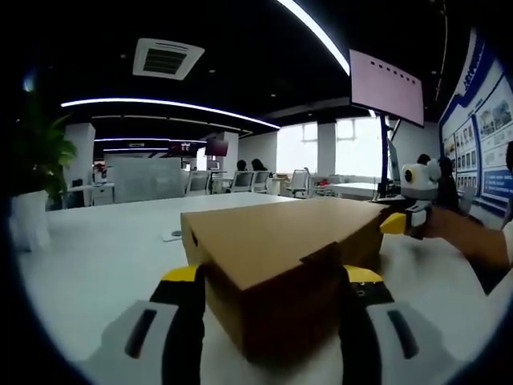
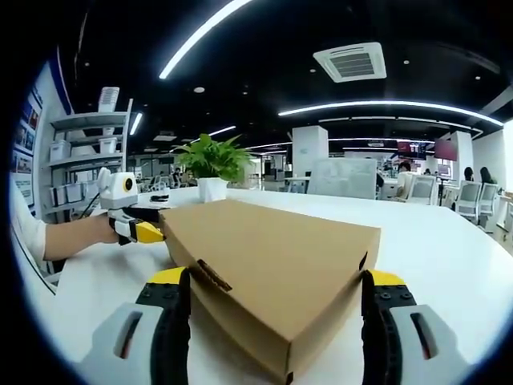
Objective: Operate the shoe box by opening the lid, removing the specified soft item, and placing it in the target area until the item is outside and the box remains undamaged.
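Left tongs (image 1: 276,277) are spread wide with a jaw on each side of the near end of the shoe box (image 1: 280,249), pretty much straddling it; can't tell if the yellow tips actually press the cardboard. Right tongs (image 2: 276,281) are doing the same thing at the opposite end of the box (image 2: 272,265), jaws wide apart with a corner of the box sitting between them. Lid is down, plain brown cardboard, no brand or print on it that I can read. Box sits flat on the white desk (image 1: 104,249). Each view also catches the other tongs at the far end of the box, with a hand (image 2: 76,237) behind them. Around it: a potted plant (image 2: 212,164) in a white pot further back on the desk, shelving (image 2: 84,152) with bins by the wall, office chairs (image 2: 469,200), and wall posters (image 1: 485,136) whose text is too small to make out.
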